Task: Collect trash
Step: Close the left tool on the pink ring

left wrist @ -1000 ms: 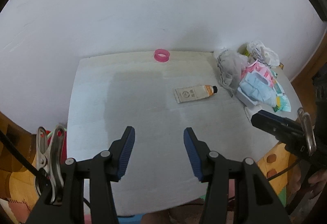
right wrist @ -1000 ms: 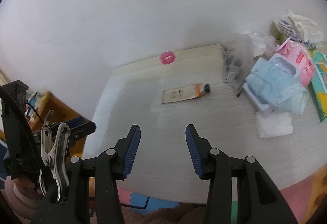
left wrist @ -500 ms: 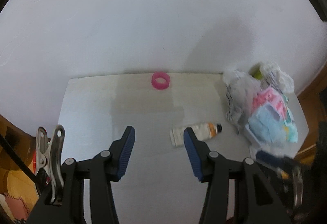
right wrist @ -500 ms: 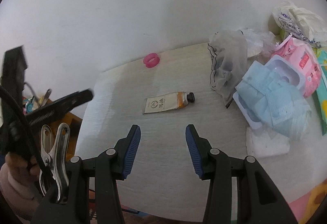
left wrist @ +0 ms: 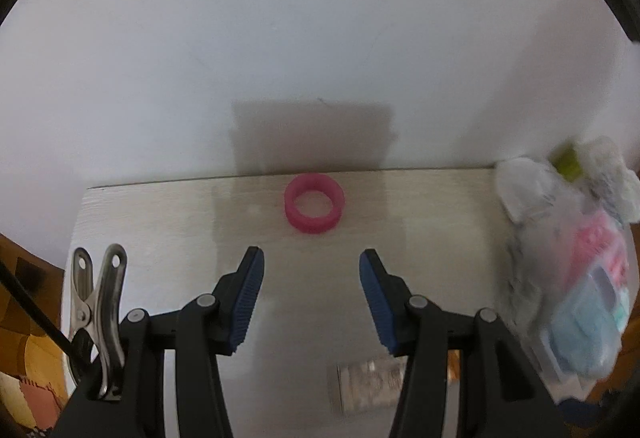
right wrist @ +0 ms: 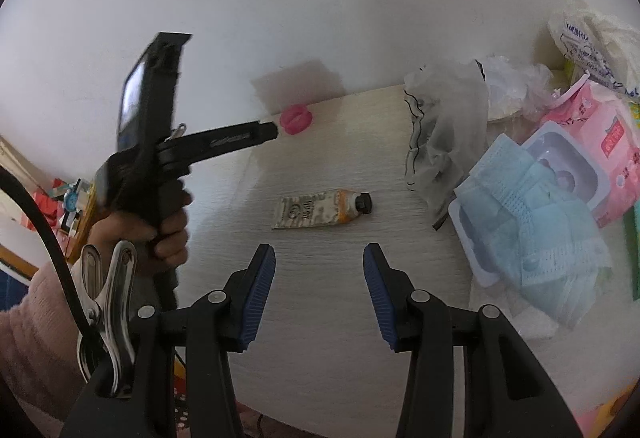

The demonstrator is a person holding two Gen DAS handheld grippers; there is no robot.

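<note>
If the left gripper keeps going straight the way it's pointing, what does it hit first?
Most likely the pink ring lying near the wall on the pale wooden table. It sits centred ahead of the open left gripper; depth is hard to judge.

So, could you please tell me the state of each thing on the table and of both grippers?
Pink plastic ring: lying flat near the wall, untouched.
Squeezed cream tube with black cap: lying on its side, cap on.
Clear plastic bag: crumpled, lying loose.
Blue face masks: piled on a white tray.
Pink wipes pack: lying flat.
Left gripper: jaws open, empty.
Right gripper: jaws open, empty.
</note>
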